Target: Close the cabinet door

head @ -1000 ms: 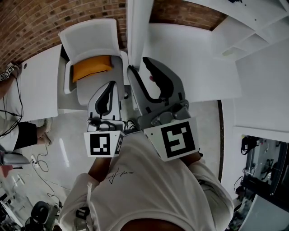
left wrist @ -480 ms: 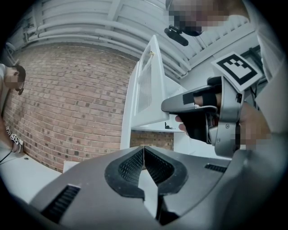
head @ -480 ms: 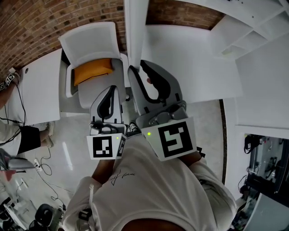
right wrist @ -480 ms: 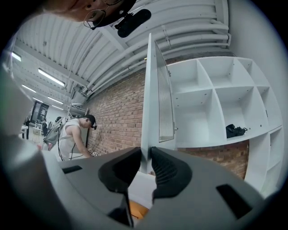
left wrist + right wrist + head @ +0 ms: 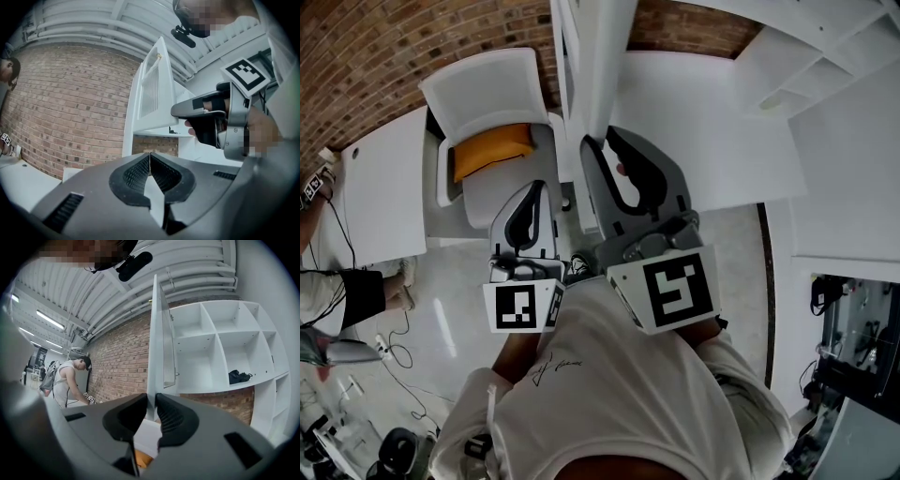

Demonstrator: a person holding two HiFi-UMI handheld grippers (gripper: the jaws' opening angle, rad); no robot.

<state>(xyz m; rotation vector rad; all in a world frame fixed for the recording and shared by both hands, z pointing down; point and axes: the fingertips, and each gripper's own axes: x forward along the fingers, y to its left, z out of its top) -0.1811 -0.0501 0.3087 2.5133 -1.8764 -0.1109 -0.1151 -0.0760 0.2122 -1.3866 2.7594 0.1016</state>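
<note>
The white cabinet door (image 5: 159, 343) stands open, edge-on to me, with a slatted panel (image 5: 151, 91) in it. My right gripper (image 5: 152, 401) points level at the door's lower edge. Its jaws have just been closing, and the door's thin edge now sits pinched between the pads. From above, the right gripper (image 5: 600, 139) meets the door (image 5: 598, 56) at its near edge. My left gripper (image 5: 534, 187) hangs beside it to the left, lower and apart from the door. The left gripper (image 5: 150, 157) is shut with nothing between its pads.
White open shelving (image 5: 225, 348) lies right of the door, with a dark bundle (image 5: 239, 376) on one shelf. Below me are a white chair with an orange cushion (image 5: 492, 150) and a white table (image 5: 375, 187). A person (image 5: 65, 378) stands by the brick wall (image 5: 70, 103).
The right gripper's jaws have narrowed from wide apart onto the door's edge. The door edge sits slightly further right in the head view. The left gripper has stayed put.
</note>
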